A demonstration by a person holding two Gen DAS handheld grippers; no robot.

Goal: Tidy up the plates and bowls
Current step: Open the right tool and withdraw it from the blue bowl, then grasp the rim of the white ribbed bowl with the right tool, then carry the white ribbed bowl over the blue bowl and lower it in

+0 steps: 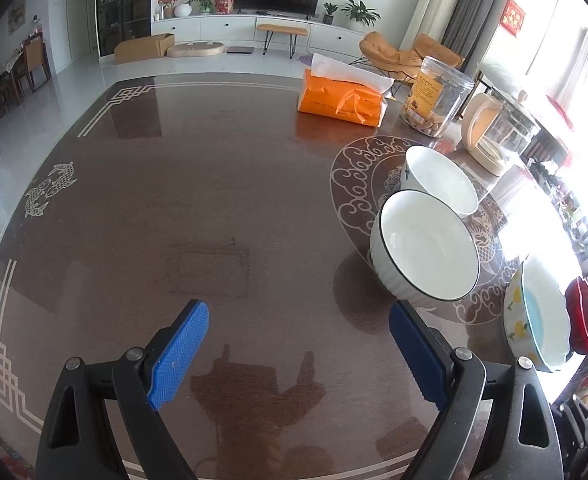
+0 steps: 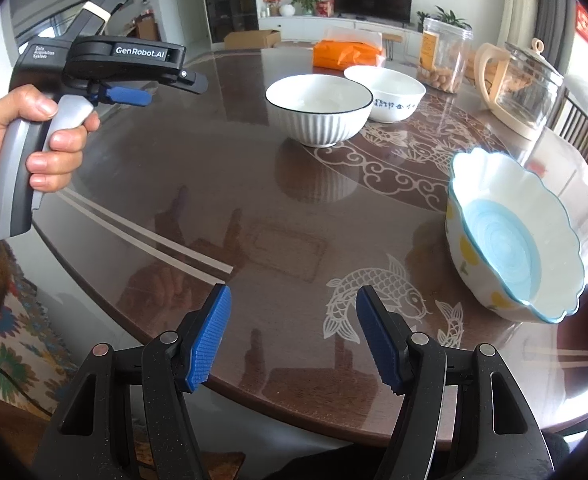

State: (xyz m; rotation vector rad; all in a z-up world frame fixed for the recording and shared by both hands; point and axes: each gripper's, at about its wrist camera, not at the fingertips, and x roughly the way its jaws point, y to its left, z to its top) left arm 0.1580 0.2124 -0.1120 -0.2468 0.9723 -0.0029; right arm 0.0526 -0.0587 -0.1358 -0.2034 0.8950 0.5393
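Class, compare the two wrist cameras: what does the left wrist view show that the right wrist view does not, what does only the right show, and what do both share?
Only the left wrist view: the open left gripper seen from behind, and tan lounge chairs.

Only the right wrist view: a hand holding the left gripper's handle, and the open right gripper.

Both: the ribbed white black-rimmed bowl, the white bowl with blue markings, the scalloped lemon-patterned bowl, the orange tissue pack and the clear plastic jar.
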